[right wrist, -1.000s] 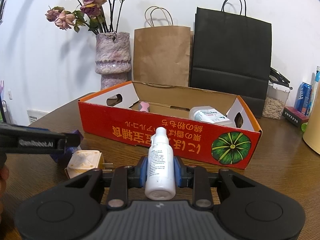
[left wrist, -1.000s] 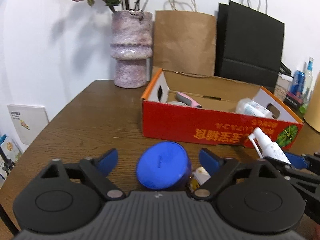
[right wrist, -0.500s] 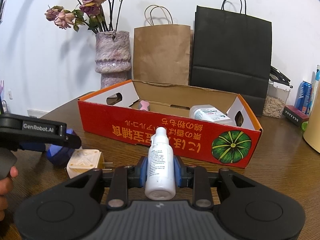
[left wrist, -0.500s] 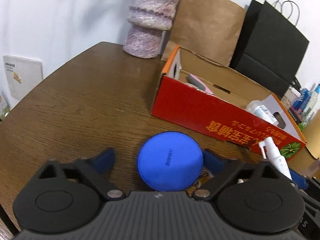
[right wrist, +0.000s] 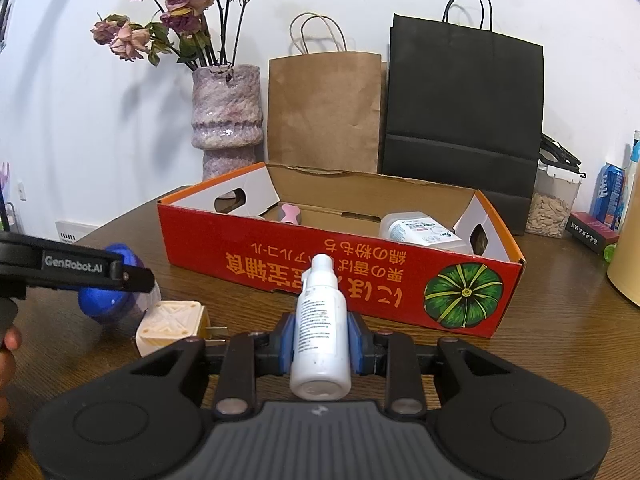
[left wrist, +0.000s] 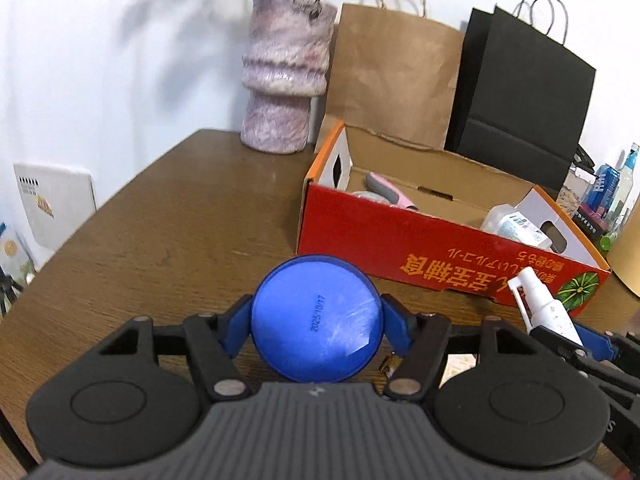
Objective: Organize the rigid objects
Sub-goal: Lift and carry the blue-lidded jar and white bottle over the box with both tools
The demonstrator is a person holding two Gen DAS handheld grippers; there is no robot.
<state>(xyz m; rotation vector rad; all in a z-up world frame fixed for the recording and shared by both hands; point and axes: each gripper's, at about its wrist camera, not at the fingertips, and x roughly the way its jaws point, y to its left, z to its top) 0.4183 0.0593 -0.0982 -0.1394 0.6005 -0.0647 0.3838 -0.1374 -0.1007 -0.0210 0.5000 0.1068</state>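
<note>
A: Box [right wrist: 340, 256] as landmark. Count inside?
B: Three things seen: 1 pink tool [left wrist: 390, 196] at left end, 1 white tub [right wrist: 420, 232] at right end, plus sth grey [left wrist: 366, 196] just beside the pink one, mostly hidden. Can't tell what.
A: Outside, in front of box?
B: 1 blue jar [left wrist: 316, 324], 1 spray btl [right wrist: 322, 332], 1 cream plug [right wrist: 172, 322]. Jar front-left of box, plug just right of jar, btl front-centre.
A: L gripper [left wrist: 316, 326]?
B: Around the jar, lid facing cam, date stamp on it. Jaws closing; blue pads [left wrist: 236, 326] touching jar's sides on both flanks. Pinching jar, as far as seen.
A: R gripper [right wrist: 322, 340]?
B: Clamped tight on btl, 1 pad each side of body, nozzle pointing toward box, base toward cam. Btl off the table [left wrist: 180, 232], near box's front wall, not over the rim.
A: Behind box?
B: 1 vase [right wrist: 226, 116] w/ dried roses [right wrist: 176, 12] back-left, 2 paper bags: 1 brown [right wrist: 324, 112], 1 black [right wrist: 464, 116], both upright, touching wall side. Right of box: 1 clear tub of seeds [right wrist: 550, 208], 1 blue can [right wrist: 608, 192], small dark carton [right wrist: 592, 232].
A: Person?
B: Fingers [right wrist: 8, 344] at left edge only, on L gripper's handle.
</note>
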